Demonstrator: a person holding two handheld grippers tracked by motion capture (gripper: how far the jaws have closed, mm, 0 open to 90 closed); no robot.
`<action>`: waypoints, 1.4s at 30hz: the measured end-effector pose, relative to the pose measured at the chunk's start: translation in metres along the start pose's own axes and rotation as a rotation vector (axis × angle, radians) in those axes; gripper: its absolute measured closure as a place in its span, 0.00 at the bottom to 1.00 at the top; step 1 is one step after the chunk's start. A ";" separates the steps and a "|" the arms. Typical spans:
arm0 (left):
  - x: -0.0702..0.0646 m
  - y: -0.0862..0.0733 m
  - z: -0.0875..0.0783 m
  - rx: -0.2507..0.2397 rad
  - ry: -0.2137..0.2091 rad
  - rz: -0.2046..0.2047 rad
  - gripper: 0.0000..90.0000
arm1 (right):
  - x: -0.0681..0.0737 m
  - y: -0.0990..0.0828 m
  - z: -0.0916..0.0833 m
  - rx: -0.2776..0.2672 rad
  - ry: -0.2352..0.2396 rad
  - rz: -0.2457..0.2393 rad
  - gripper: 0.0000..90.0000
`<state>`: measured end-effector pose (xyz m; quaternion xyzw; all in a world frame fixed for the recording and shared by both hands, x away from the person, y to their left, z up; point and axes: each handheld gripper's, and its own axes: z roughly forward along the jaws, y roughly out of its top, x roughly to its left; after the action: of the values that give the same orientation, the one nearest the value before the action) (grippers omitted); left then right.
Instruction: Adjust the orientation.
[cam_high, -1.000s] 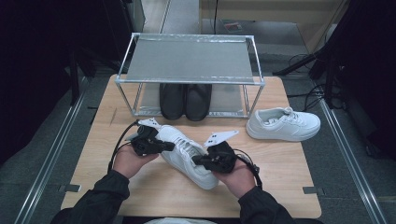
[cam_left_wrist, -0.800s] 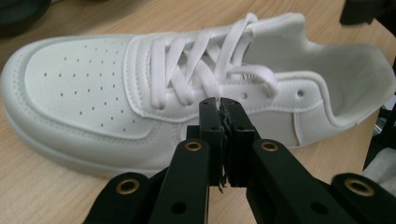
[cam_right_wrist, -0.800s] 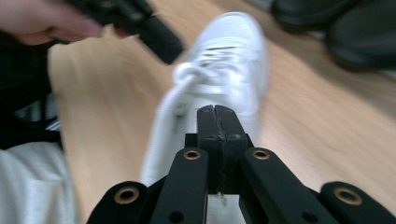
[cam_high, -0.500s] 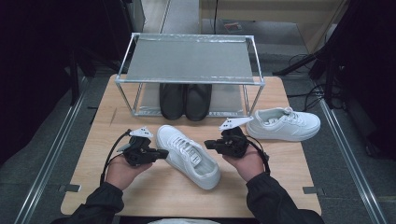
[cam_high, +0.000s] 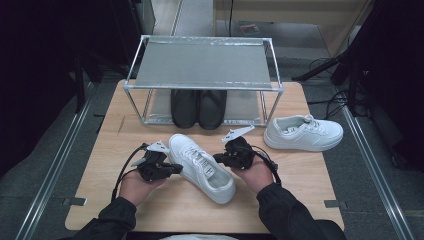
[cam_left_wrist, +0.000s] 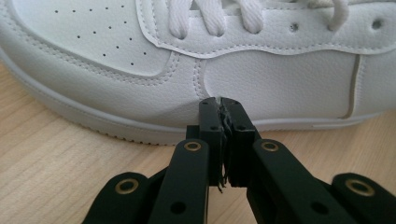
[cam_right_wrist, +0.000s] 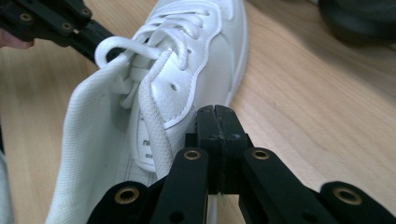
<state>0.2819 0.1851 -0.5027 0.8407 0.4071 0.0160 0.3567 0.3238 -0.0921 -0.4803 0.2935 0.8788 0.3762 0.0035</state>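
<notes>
- Your left tongs (cam_high: 172, 168) sit at centre-left of the high view, jaws together with nothing between them, tips right at the sneaker's side wall just above the sole.
- The white sneaker (cam_high: 202, 166) lies on the surface (cam_high: 310, 175) between your hands, its long axis running from toe at upper left to heel at lower right.
- Your right tongs (cam_high: 218, 158) are also closed and empty, level, pointing at the collar side; both hands look about equally near.
</notes>
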 end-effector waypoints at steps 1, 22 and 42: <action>0.000 0.001 0.000 0.000 0.013 0.006 0.97 | 0.001 0.000 0.000 0.001 0.002 -0.001 1.00; 0.024 0.012 -0.002 0.015 0.019 -0.050 0.98 | 0.026 -0.005 0.017 -0.005 0.067 0.009 1.00; 0.019 0.018 -0.027 -0.046 -0.101 -0.043 0.71 | 0.016 -0.001 0.000 -0.095 0.071 0.006 0.75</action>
<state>0.2978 0.2064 -0.4767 0.8230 0.4062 -0.0247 0.3964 0.3097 -0.0845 -0.4775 0.2821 0.8585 0.4279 -0.0150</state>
